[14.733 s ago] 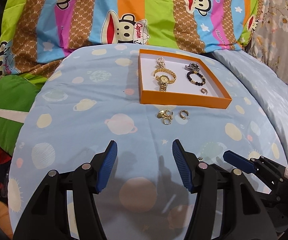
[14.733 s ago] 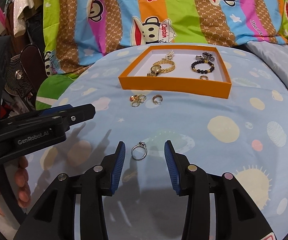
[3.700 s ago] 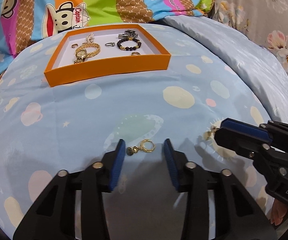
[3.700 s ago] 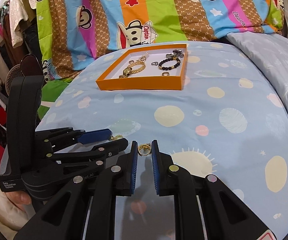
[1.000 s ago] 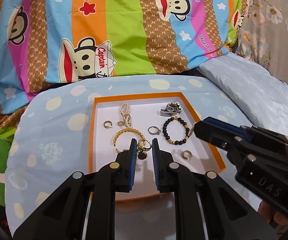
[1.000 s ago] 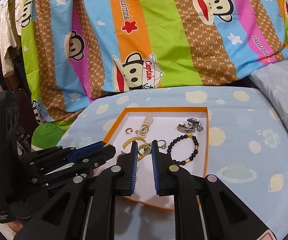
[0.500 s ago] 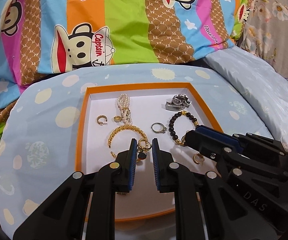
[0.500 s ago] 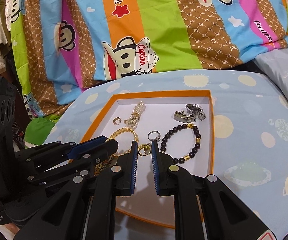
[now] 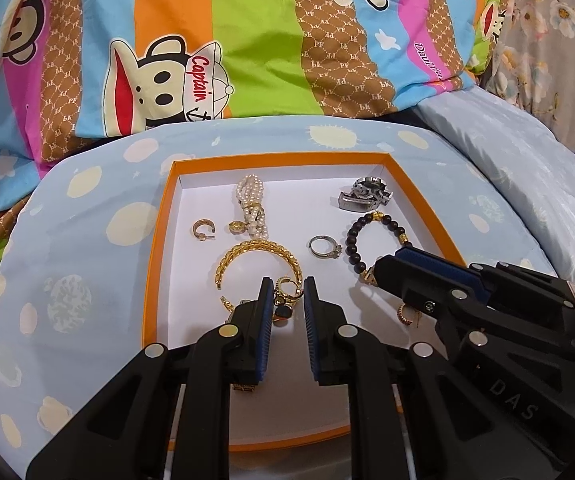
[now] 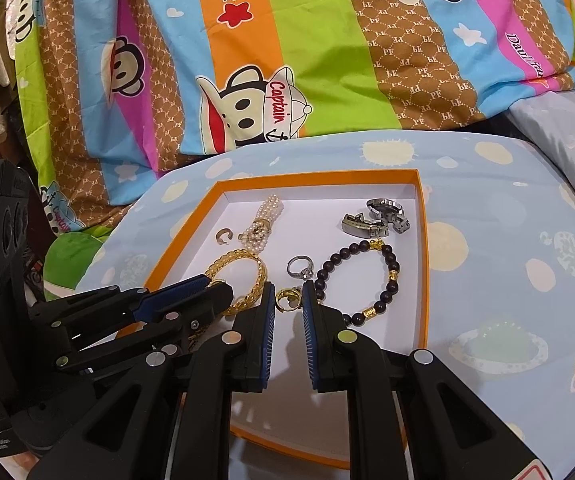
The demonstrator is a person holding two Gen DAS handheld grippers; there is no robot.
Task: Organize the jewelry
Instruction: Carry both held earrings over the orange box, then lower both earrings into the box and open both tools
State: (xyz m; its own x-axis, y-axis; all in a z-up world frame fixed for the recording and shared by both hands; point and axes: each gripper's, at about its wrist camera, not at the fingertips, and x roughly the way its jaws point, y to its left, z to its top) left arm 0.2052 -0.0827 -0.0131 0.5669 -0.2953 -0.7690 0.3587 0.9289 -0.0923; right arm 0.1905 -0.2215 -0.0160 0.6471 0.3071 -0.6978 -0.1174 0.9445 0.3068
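An orange tray with a white floor lies on the blue bedsheet; it also shows in the right wrist view. My left gripper is shut on a gold hoop earring with a dark pendant, held low over the tray's middle. My right gripper is shut on a gold ring, held over the tray beside a black bead bracelet. In the tray lie a gold chain bracelet, a pearl piece, a silver ring, a silver watch and a small gold hoop.
A striped monkey-print quilt rises behind the tray. A paler blue pillow lies to the right. The right gripper's body reaches into the left wrist view over the tray's right side, with another gold earring beneath it.
Both grippers have come lower and closer over the tray, still holding their pieces. The jewelry in the tray has not moved.
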